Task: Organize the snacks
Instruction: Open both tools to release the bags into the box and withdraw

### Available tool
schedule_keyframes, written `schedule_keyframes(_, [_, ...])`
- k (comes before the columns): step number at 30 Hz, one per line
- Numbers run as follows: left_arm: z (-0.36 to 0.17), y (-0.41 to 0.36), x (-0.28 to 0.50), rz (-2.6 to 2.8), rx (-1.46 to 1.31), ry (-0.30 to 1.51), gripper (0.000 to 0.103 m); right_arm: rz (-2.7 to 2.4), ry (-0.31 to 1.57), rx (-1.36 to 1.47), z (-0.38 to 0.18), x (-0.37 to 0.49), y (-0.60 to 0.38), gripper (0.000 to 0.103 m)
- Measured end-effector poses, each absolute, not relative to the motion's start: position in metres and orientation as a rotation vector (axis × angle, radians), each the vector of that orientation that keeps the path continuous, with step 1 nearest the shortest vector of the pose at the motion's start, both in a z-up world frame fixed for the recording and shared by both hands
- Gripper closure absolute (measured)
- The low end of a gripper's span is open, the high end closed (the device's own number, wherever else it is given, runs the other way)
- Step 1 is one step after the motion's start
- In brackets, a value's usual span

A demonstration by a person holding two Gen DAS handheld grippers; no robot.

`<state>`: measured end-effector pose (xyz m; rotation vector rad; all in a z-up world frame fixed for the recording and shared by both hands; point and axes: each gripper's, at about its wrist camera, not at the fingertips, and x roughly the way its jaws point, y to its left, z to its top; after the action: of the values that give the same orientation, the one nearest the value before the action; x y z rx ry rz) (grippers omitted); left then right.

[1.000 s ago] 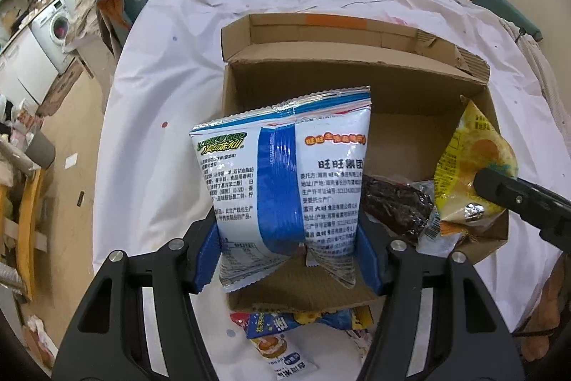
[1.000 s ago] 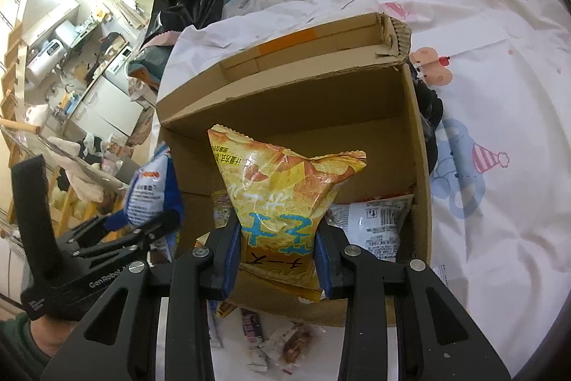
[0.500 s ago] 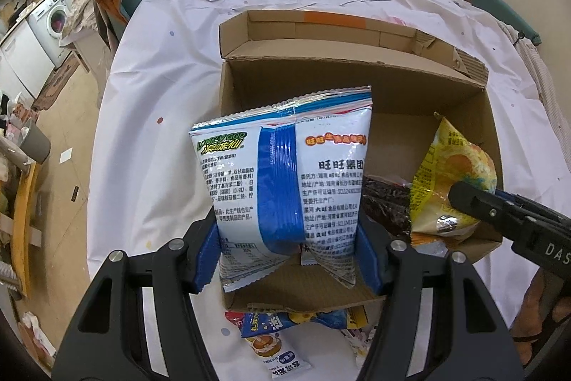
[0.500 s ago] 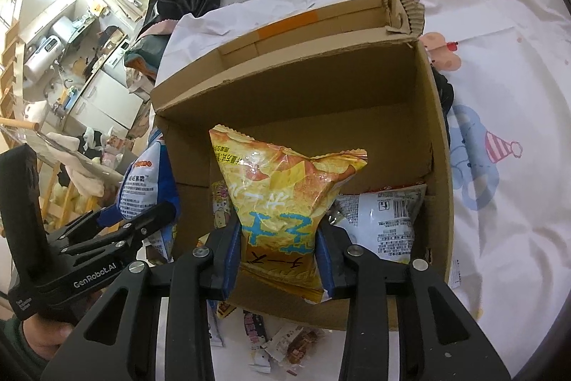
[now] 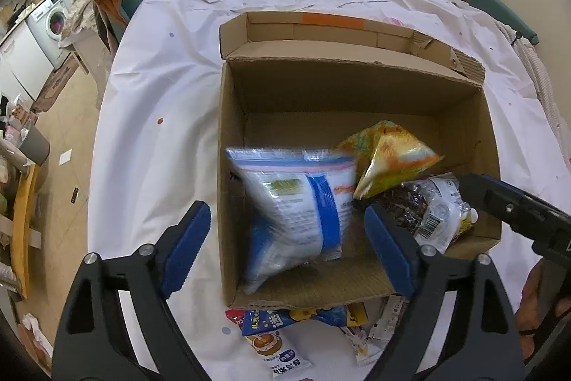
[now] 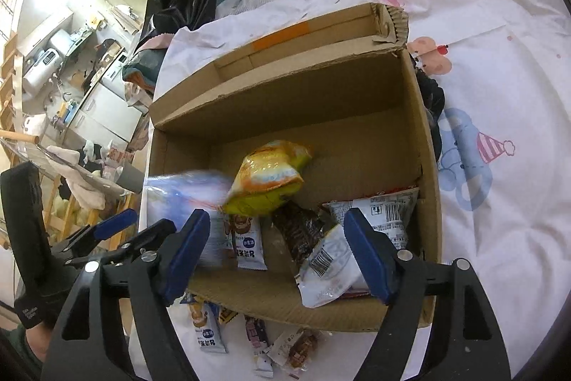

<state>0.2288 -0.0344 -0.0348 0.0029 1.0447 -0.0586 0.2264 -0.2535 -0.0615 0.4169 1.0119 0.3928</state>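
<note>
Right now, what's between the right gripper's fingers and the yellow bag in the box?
In the right wrist view, a dark brown packet lies between the open right gripper and the yellow bag, inside the cardboard box.

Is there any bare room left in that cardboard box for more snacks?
Yes. The cardboard box has bare floor along its far wall, behind the yellow bag, and toward its far right corner. The near half is crowded: the blue-and-white bag, the dark packet and white packets pile there.
</note>
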Motion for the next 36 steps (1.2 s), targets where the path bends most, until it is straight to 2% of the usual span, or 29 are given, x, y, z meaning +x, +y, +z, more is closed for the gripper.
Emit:
schedule_keyframes(17, [-0.028,-0.027,0.223,-0.044,-0.039,1.016,0.017,0.399,0.993,0.418,-0.052,0.221,-0.251,0.023])
schedule_keyframes(36, [-0.012,-0.007,0.180,-0.035,-0.091,1.006,0.017,0.362,0.986,0.415,-0.037,0.176,-0.255,0.023])
